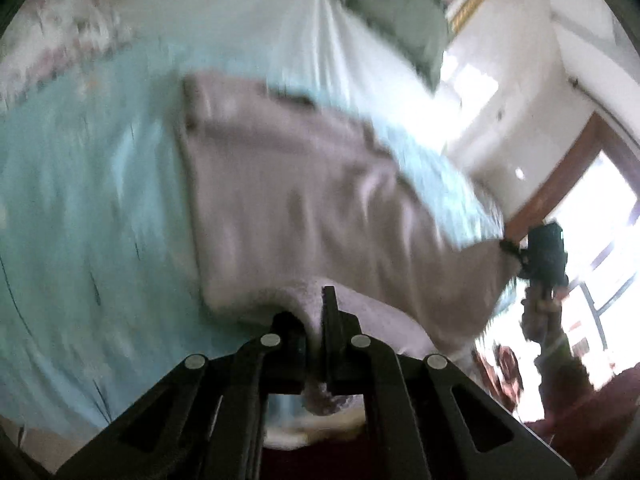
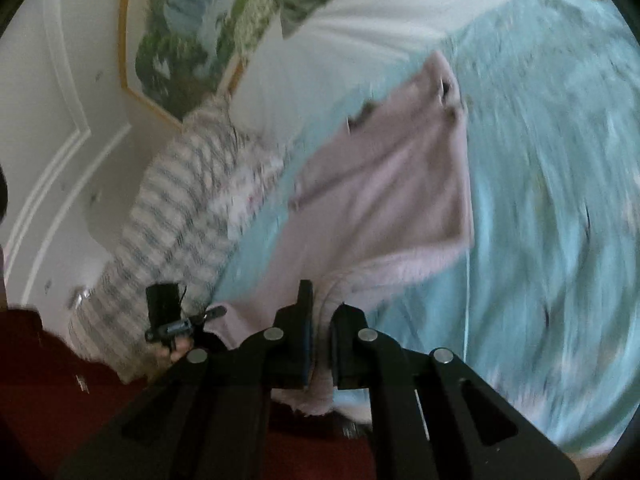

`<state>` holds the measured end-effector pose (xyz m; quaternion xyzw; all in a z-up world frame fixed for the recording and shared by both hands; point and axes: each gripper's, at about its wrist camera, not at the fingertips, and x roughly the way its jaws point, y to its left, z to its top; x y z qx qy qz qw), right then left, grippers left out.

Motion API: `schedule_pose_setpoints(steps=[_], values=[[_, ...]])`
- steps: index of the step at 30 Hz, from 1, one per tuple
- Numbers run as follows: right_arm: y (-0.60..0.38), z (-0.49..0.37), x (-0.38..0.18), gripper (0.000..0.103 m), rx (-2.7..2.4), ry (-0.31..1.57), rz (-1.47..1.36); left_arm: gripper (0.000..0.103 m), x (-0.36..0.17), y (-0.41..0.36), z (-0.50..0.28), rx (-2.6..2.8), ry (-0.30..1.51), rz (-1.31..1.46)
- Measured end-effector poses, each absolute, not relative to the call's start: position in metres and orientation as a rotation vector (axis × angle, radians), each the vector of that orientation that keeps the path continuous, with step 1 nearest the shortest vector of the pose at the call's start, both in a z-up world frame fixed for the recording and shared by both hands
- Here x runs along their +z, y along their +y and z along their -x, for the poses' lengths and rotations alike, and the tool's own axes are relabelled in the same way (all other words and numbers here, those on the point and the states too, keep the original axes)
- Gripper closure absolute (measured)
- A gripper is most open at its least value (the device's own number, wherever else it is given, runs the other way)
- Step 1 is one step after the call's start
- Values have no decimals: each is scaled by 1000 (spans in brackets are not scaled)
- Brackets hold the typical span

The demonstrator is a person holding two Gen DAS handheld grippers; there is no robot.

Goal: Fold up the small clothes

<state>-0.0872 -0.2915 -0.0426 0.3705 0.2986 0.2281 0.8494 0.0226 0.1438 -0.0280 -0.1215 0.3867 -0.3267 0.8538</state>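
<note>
Left wrist view: the left gripper (image 1: pixel 316 312) has its two black fingers drawn in close, with only a narrow gap between them, and a fold of the pink garment (image 1: pixel 304 200) is pinched in that gap. The cloth bunches over the finger on the left side and hangs down behind the jaws. From the pinch the garment spreads away across the light blue bedspread (image 1: pixel 100 200), part of it lying on the cover and part of it lifted. Its far corner, toward the right edge of the bed, is clamped in the right gripper (image 1: pixel 516 254), whose jaws are closed on the fabric; that corner is raised off the bedspread. A white sheet (image 1: pixel 260 20) lies beyond the garment toward the head of the bed. The picture is blurred.

Right wrist view: the right gripper (image 2: pixel 322 316) also holds its fingers nearly together, with a strip of the pink garment (image 2: pixel 384 200) squeezed between them and trailing below the jaws. The garment stretches away over the bedspread (image 2: pixel 560 200), its far end with small dark marks lying near the white sheet (image 2: pixel 360 28). On the left, the left gripper (image 2: pixel 212 314) grips another corner of the same cloth at the bed's near edge. A striped pillow (image 2: pixel 172 208) lies beside the garment along the bed's left edge.
</note>
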Motion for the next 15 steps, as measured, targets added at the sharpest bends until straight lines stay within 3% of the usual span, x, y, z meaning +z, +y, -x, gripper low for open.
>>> schedule_pose_setpoints(steps=[7,15], values=[[-303,14,-6,95,374,528,-708,99,18,142,-100,-553,631,349],[-337,-92,11,95,238,528,-679,99,14,116,-210,-415,661,349]])
